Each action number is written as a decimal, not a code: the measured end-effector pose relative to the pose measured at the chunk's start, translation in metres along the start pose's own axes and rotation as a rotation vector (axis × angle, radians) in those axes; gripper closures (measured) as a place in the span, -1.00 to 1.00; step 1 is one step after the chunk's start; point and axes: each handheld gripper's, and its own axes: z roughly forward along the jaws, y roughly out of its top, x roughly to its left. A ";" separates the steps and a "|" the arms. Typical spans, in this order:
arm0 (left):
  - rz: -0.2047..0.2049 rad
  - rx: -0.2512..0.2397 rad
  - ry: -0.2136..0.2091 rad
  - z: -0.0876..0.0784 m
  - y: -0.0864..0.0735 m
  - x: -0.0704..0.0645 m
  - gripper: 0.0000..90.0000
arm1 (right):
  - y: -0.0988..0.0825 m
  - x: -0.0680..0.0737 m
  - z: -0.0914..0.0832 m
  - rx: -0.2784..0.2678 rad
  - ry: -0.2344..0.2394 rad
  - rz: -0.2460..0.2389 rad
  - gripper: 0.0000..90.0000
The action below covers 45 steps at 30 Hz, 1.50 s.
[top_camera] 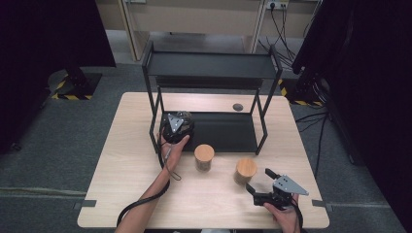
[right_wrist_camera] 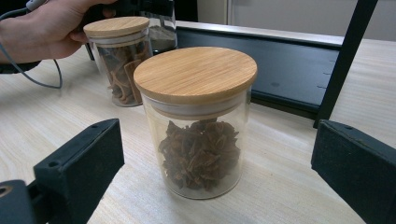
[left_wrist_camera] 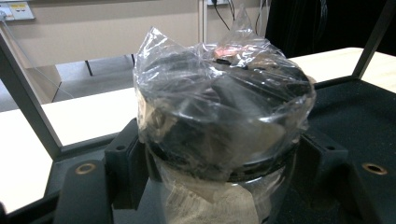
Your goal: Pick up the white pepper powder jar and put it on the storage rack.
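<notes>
A plastic-wrapped jar (left_wrist_camera: 219, 126) is gripped between the closed jaws of the left tongs (top_camera: 176, 127), at the left end of the lower shelf of the black rack (top_camera: 228, 131), which stands at the far middle of the tabletop (top_camera: 121, 165). The right tongs (top_camera: 265, 187) are held open near the front right corner of the tabletop, with nothing between the jaws; they are pointed at a glass jar with star anise (right_wrist_camera: 198, 121), which stands upright with its wooden lid on, just beyond the jaws. A second wooden-lidded jar (top_camera: 204, 158) stands to its left, just in front of the rack and near the left hand (right_wrist_camera: 42, 30).
</notes>
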 end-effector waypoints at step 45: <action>-0.055 0.021 -0.017 -0.017 0.003 -0.007 -0.95 | 0.000 0.000 0.000 0.001 -0.001 -0.001 -0.94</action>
